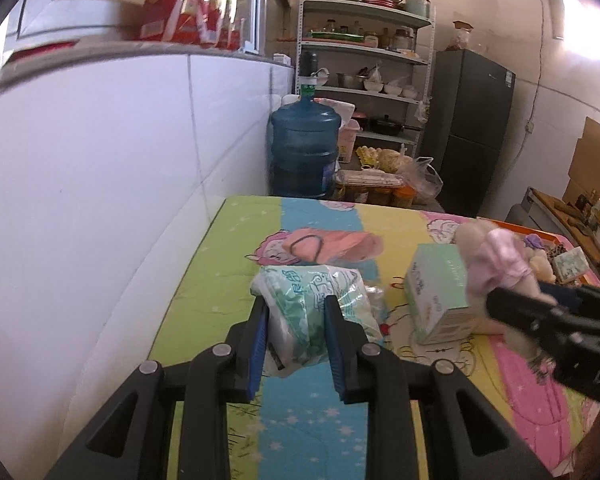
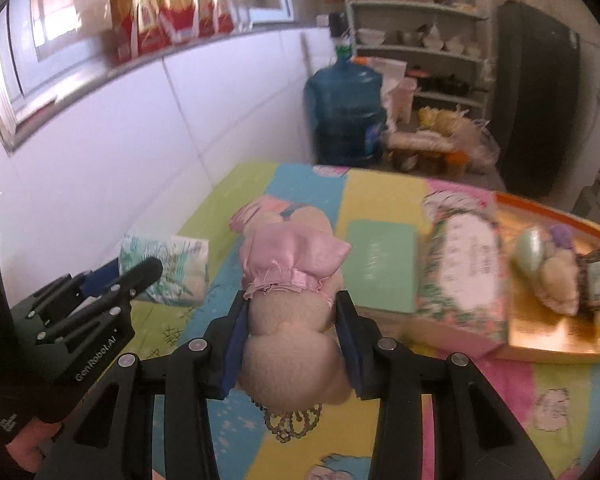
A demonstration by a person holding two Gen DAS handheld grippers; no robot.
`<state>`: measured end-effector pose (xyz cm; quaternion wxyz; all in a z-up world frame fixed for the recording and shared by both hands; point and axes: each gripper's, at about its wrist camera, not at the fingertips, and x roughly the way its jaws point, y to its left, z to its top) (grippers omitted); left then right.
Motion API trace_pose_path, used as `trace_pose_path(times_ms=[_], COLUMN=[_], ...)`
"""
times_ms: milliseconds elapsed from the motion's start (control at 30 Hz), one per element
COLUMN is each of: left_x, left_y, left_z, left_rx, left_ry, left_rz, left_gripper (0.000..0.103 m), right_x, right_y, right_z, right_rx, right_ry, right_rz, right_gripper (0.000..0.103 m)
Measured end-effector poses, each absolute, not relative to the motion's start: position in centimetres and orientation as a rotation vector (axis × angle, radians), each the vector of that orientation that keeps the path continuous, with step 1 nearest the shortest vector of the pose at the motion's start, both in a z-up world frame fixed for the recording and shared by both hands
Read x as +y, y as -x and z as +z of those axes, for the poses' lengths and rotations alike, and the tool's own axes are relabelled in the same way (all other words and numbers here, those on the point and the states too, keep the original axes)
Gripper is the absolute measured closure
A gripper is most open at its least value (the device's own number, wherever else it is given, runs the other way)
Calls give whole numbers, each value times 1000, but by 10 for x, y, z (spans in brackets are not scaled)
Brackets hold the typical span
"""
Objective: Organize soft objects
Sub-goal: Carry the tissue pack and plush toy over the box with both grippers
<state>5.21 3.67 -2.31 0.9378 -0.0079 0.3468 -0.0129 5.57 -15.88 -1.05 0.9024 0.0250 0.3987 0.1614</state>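
Observation:
My left gripper (image 1: 296, 308) is shut on a soft tissue pack in green-and-white wrapping (image 1: 315, 304), held above the colourful striped cloth (image 1: 311, 428). The same pack (image 2: 168, 268) shows in the right wrist view with the left gripper (image 2: 136, 270) on it. My right gripper (image 2: 290, 304) is shut on a beige plush toy in a pink dress (image 2: 292, 280), lifted off the cloth, a bead chain dangling below it. In the left wrist view that plush (image 1: 495, 264) hangs at the right, pinched by the right gripper (image 1: 515, 300).
A mint tissue box (image 1: 439, 296) and a floral tissue pack (image 2: 463, 276) lie on the cloth. An orange-rimmed tray (image 2: 539, 336) at the right holds more soft toys. A pink cloth item (image 1: 331, 246) lies farther back. White wall at left; blue water jug (image 1: 303, 148), shelves and fridge behind.

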Motion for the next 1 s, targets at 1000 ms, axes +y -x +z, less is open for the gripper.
trace_pose_path(times_ms=[1000], left_x=[-154], left_y=[-50], left_z=[14], left_rx=[665], left_ry=[-97], left_rz=[-218], left_gripper=[76], right_x=[-357], right_y=[-8], right_z=[27], right_rx=[727], right_ry=[-115], right_rz=[71], right_gripper=[60])
